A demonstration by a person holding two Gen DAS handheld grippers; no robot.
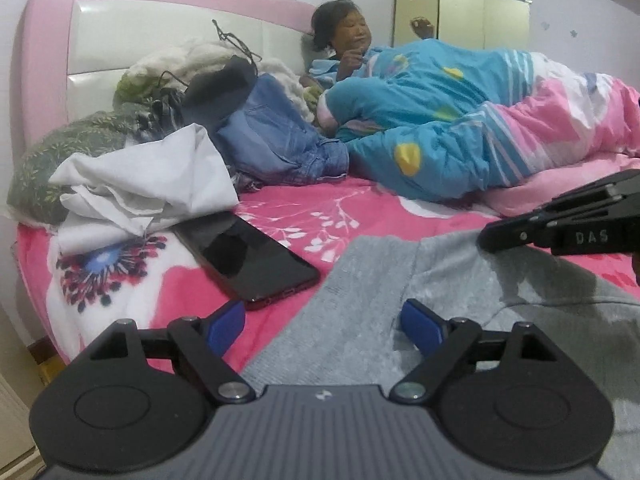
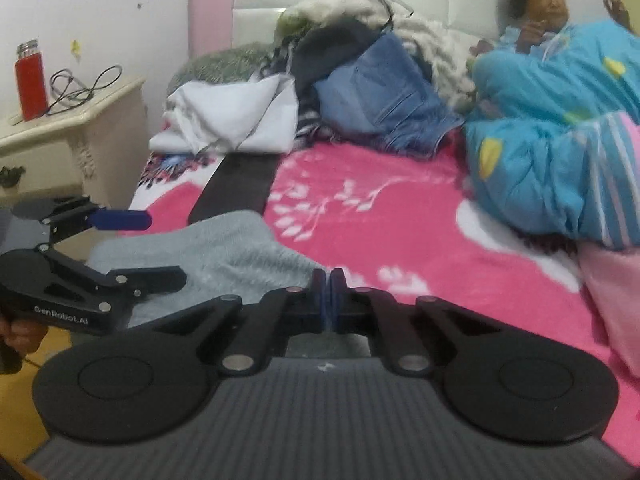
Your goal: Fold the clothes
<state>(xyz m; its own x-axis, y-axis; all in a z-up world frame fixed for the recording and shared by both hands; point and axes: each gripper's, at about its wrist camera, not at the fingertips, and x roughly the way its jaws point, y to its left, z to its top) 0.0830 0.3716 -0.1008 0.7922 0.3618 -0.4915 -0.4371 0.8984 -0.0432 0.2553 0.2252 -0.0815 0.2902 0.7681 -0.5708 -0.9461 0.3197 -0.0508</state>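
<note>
A grey knit garment (image 1: 372, 304) lies flat on the pink flowered bed cover (image 1: 360, 208). My left gripper (image 1: 324, 326) hovers low over the garment's near part, open, with nothing between its blue pads (image 1: 228, 324). In the right wrist view it shows at the left edge as the left gripper (image 2: 160, 248), fingers apart, over the grey garment (image 2: 224, 248). My right gripper (image 2: 329, 280) is shut at the garment's right edge, with a thin pale sliver of cloth between its pads. From the left wrist view, the right gripper (image 1: 486, 236) enters from the right at the garment's far edge.
A black phone (image 1: 244, 256) lies just left of the garment. Behind it sit a crumpled white cloth (image 1: 148, 184), blue denim (image 1: 276, 136) and a heap of clothes by the headboard. A person (image 1: 420, 112) lies under a blue quilt at right. A nightstand (image 2: 72, 132) holds a red bottle (image 2: 30, 80).
</note>
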